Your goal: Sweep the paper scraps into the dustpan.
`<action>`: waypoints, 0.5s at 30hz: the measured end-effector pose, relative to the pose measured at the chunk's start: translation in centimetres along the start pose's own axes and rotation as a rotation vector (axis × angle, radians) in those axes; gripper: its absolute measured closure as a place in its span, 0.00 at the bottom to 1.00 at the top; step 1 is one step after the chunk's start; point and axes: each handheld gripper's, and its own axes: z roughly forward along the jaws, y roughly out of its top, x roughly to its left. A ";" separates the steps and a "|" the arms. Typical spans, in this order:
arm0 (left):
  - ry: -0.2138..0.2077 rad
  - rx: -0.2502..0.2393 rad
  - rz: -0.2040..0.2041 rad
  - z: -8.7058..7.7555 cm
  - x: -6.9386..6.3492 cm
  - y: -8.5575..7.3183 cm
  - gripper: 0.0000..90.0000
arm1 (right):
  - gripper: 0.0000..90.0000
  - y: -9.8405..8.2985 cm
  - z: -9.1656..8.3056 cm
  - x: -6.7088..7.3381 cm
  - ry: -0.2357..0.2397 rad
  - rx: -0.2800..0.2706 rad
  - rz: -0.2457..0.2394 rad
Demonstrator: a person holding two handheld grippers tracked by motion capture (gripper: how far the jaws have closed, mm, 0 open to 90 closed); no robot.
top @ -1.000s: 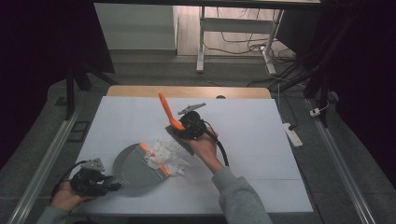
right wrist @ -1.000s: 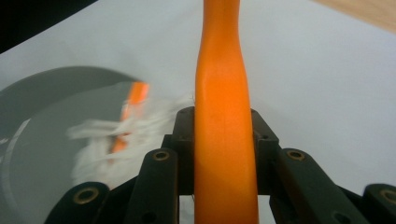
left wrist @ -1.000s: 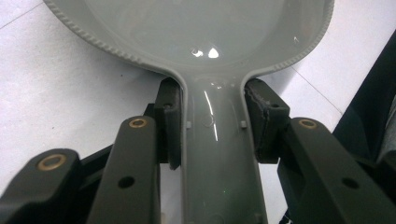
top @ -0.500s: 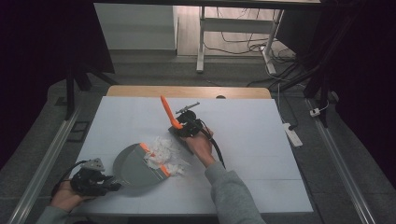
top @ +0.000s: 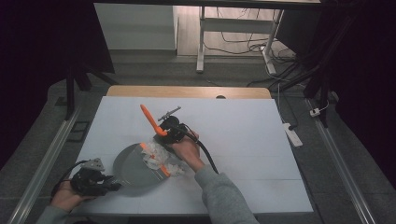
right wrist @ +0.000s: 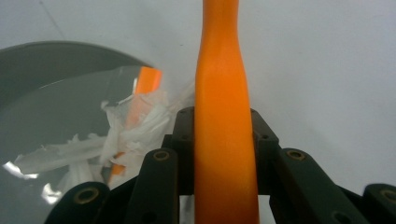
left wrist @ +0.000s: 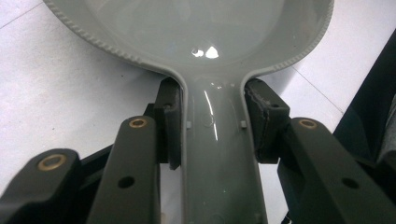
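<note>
Firmly, left gripper (left wrist: 212, 135) jaws clamp the glossy grey dustpan (left wrist: 205, 32) handle; right gripper (right wrist: 224, 135) pinches a smooth orange handle (right wrist: 224, 116).

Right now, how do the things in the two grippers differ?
The left gripper clamps the grey dustpan by its handle, lying flat on the table. The right gripper clamps an orange handle, slim and round, raised at a tilt. Both are gripped firmly by their handles.

grey dustpan (top: 135, 164) flat on white table at 7 o'clock, handle (left wrist: 219, 158) pointing to 8 o'clock, white paper scraps (top: 161, 158) bunched at its 3 o'clock rim; orange brush handle (top: 152, 119) tilted up toward 11 o'clock over them
</note>
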 end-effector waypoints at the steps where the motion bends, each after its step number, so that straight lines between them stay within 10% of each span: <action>1: 0.000 0.000 0.000 0.0 0.0 0.0 0.68 | 0.78 0.0 0.0 0.3 0.003 0.002 -0.008; 15: 0.005 -0.002 0.000 0.0 -0.1 0.1 0.68 | 0.78 -0.3 -0.3 3.4 0.092 -0.008 -0.088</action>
